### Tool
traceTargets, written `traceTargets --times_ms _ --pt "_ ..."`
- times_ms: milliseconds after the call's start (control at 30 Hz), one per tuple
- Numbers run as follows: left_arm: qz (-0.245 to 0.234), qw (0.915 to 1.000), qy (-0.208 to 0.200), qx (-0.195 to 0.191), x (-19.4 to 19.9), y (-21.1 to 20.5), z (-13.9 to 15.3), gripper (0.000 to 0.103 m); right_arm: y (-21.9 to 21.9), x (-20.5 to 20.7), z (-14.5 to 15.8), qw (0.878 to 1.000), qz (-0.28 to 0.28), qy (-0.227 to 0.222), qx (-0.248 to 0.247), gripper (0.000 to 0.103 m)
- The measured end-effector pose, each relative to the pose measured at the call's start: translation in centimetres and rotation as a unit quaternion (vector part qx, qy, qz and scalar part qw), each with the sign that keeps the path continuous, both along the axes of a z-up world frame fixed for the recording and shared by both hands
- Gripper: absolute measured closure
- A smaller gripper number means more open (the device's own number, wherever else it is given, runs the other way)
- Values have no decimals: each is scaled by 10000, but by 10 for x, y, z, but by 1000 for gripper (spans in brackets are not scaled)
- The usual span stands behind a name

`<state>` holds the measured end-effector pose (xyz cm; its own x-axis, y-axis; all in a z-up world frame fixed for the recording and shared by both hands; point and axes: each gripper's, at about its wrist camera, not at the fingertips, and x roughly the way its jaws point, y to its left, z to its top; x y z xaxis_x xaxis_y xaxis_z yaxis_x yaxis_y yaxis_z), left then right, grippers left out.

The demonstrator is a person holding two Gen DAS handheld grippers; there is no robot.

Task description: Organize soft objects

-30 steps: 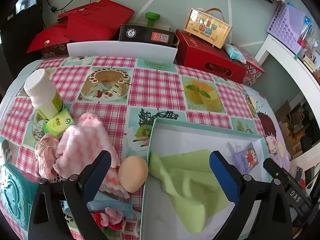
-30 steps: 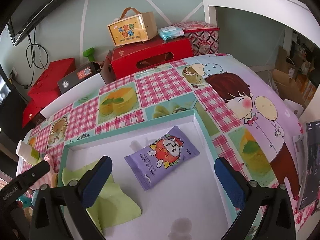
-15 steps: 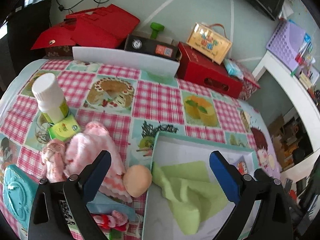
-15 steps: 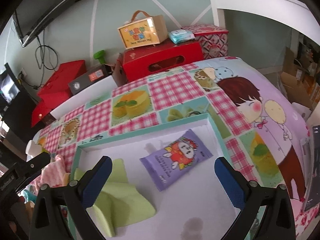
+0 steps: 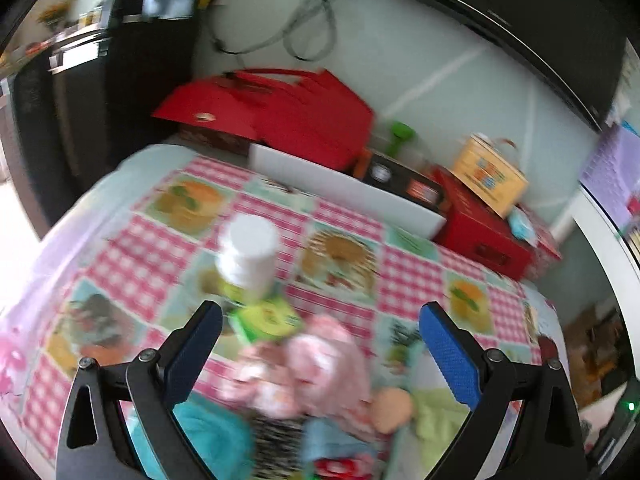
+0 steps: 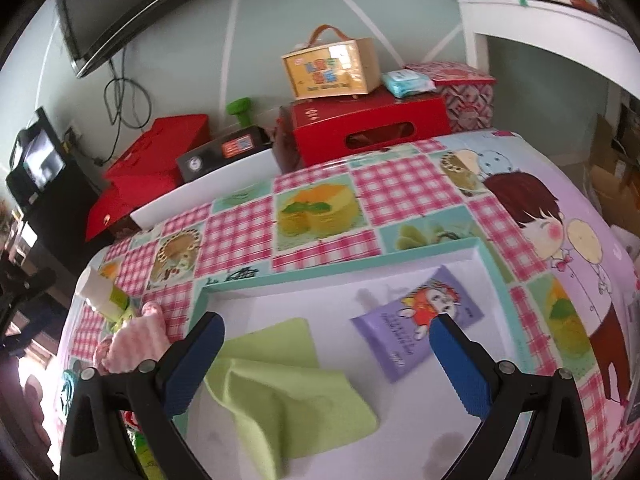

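Note:
The left wrist view is blurred by motion. My left gripper (image 5: pixel 320 352) is open and empty above a pink knitted cloth (image 5: pixel 320 364) on the checked tablecloth. A peach-coloured soft ball (image 5: pixel 390 410) lies just right of it, beside a green cloth (image 5: pixel 436 416). In the right wrist view my right gripper (image 6: pixel 326 364) hangs open and empty over the white tray (image 6: pixel 332 276). Inside the tray lie the green cloth (image 6: pixel 280 384) and a purple wipes packet (image 6: pixel 416 320). The pink cloth (image 6: pixel 136 340) rests left of the tray.
A white bottle (image 5: pixel 248 256) and a green box (image 5: pixel 266 318) stand behind the pink cloth. A teal item (image 5: pixel 208 440) lies at the near left. Red boxes (image 6: pixel 368 128), a yellow carry box (image 6: pixel 332 68) and a white shelf (image 6: pixel 560 36) line the back wall.
My left gripper has swung left, away from the tray, and now faces the bottle and pink cloth. The right gripper has shifted a little over the tray. Both stay open.

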<state>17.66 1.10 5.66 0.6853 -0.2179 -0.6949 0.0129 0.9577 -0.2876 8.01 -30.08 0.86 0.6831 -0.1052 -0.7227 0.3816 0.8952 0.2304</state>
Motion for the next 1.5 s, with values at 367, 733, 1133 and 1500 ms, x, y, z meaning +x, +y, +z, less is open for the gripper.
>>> traceTargets --times_ms 367,733,1133,1500 --pt "1036 9939 175 333 5 73 -12 4 75 33 -5 9963 776 182 -335 0" --pt "1136 9905 702 333 14 93 -38 4 138 57 -25 9852 1431 625 -701 0" --pt "682 9932 918 218 25 80 -46 4 160 68 -32 9761 1888 808 -705 0" --pt "22 9889 1388 524 35 48 -55 4 155 87 -28 9729 2111 894 -308 0"
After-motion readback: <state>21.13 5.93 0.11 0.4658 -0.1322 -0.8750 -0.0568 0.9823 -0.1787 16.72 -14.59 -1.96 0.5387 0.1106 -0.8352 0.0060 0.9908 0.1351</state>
